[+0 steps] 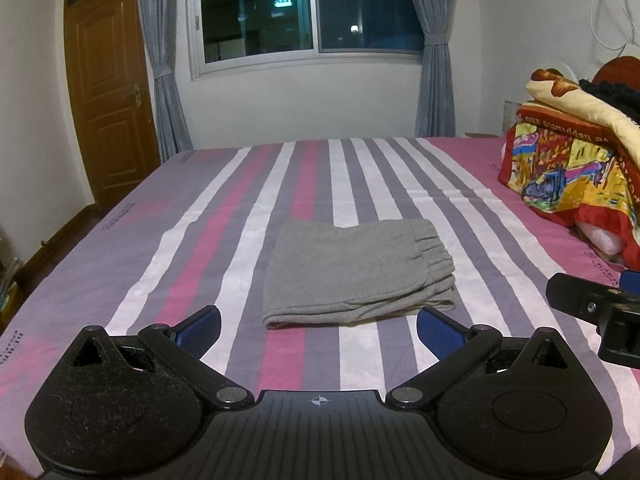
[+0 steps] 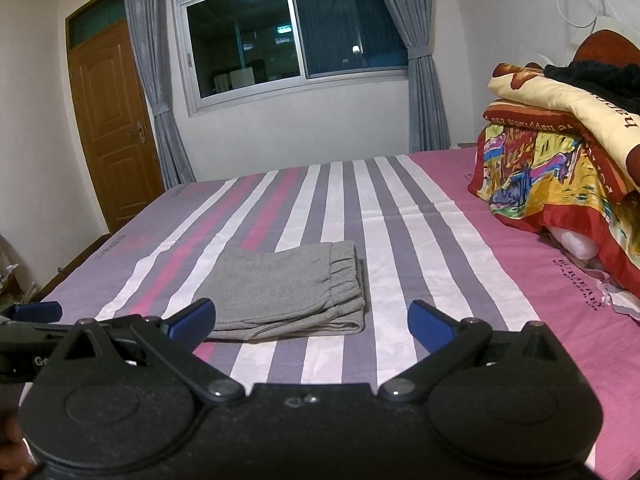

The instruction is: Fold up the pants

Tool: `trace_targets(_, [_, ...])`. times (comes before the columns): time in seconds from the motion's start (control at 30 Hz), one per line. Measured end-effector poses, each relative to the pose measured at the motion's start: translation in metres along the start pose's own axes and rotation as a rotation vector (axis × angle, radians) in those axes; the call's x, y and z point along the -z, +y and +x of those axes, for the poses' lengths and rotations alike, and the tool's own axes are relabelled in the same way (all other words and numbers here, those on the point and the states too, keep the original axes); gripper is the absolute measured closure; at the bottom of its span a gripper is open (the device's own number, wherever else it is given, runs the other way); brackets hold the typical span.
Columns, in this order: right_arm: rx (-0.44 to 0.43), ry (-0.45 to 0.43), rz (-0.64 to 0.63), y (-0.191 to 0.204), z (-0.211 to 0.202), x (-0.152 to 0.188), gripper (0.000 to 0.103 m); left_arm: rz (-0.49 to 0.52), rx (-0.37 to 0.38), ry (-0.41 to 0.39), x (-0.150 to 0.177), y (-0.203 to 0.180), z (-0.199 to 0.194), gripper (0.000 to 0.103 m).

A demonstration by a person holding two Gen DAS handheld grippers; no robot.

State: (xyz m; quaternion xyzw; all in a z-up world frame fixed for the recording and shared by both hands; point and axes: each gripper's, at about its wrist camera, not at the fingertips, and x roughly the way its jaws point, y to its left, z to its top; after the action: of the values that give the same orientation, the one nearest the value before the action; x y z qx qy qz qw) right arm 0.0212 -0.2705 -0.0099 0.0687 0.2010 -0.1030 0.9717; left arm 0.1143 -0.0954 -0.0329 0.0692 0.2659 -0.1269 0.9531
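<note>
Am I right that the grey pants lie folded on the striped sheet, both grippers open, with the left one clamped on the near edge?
Not quite. The left gripper holds nothing: the left wrist view shows its jaws open, short of the folded grey pants. The pants do lie on the striped sheet, and the right gripper is open too.

Grey pants (image 1: 352, 276) lie folded into a flat bundle, elastic waistband rightward.

There was one pair of folded grey pants (image 1: 352, 280) on one striped bed (image 1: 500, 216). Two hand-held grippers were in view, the left hand-held gripper (image 1: 319, 327) and the right hand-held gripper (image 2: 311, 322), each with two blue-padded fingers. One pile of colourful blankets (image 1: 576, 160), one window (image 1: 312, 12), two grey curtains (image 1: 164, 80) and one wooden door (image 1: 108, 88) were visible.
</note>
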Motion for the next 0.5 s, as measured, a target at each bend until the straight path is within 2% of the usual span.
trace_targets(0.5, [0.029,0.012,0.003,-0.0035,0.006,0.0063,0.0,-0.006,-0.004,0.002,-0.0052,0.0031,0.0086,0.0])
